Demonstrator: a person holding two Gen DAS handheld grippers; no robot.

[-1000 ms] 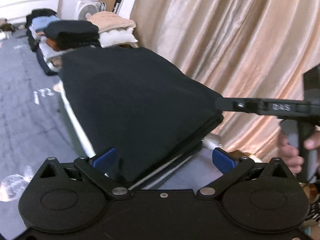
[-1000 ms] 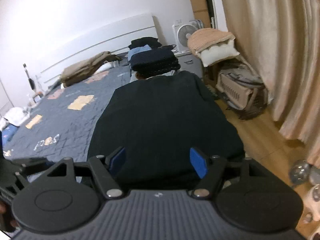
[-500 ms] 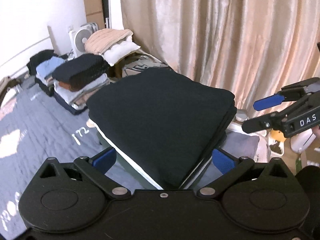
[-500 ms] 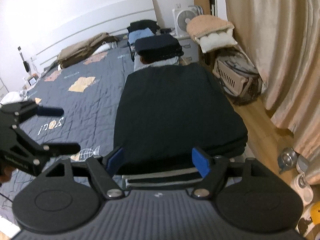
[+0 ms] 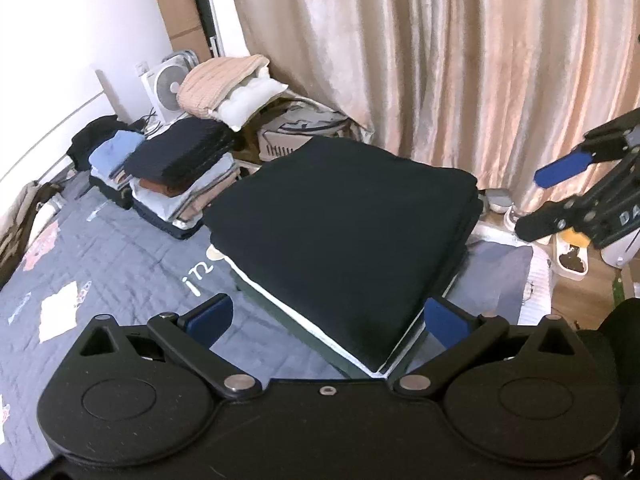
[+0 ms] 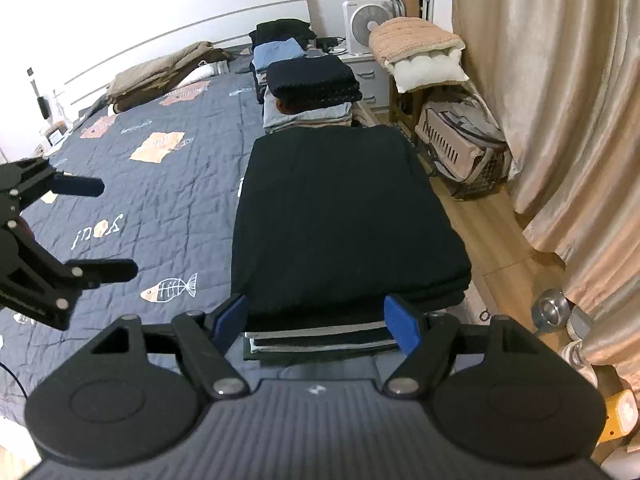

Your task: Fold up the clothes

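While both jaws gape empty | black garment [image 5: 344, 224] folded | only right view shows headboard [image 6: 192, 28]

A bedroom in a home. A bed [image 6: 168, 168] with a grey quilt printed with fish and patches fills the floor, its white headboard [image 6: 224, 12] against the wall at twelve o'clock. Piles of folded clothes [image 6: 308, 88] sit along the bed's edge. At one o'clock stand a box fan [image 6: 366, 26] and a small drawer unit [image 6: 370, 76], with a pet carrier [image 6: 460, 148] on the wooden floor [image 6: 492, 240]. Long beige curtains [image 6: 560, 80] hang at three o'clock.
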